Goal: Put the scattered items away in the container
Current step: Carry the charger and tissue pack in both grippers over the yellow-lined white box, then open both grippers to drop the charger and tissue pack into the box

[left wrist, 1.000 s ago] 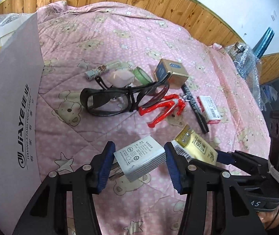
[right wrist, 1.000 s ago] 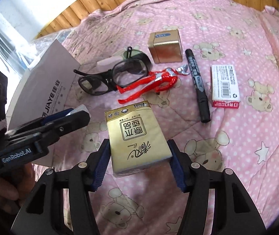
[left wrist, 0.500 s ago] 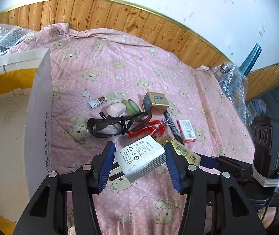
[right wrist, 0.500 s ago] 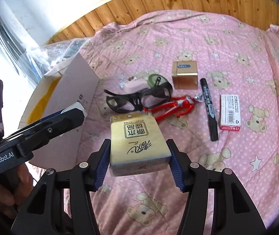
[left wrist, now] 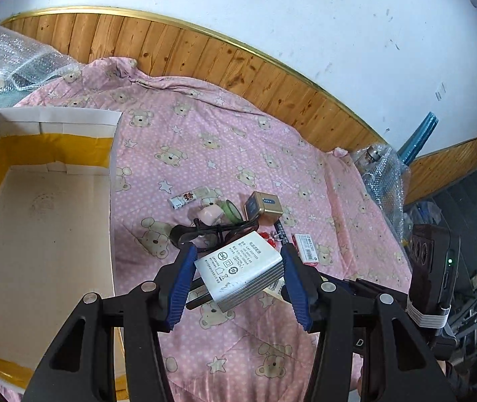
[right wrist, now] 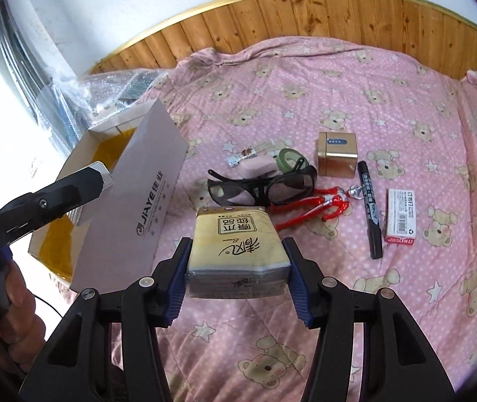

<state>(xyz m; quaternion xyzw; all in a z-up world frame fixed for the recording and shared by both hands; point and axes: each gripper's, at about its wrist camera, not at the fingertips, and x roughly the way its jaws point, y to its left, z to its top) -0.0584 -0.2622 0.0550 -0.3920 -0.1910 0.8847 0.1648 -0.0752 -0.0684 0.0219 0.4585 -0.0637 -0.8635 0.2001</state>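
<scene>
My left gripper is shut on a white power adapter, held above the pink bedspread just right of the open white box. My right gripper is shut on a gold tissue pack, lifted over the bedspread. The box lies to its left, and the left gripper shows there from the side, at the box's rim. On the bed lie black goggles, red pliers, a gold tin, a black marker and a staple box.
A green tape roll, a pink case and a small tube lie behind the goggles. Bubble wrap sits beyond the box. A wooden wall panel borders the bed. More wrapped clutter stands at the bed's right edge.
Both grippers rose away from the bed with their items still held. The left one now looks down into the box's interior.
</scene>
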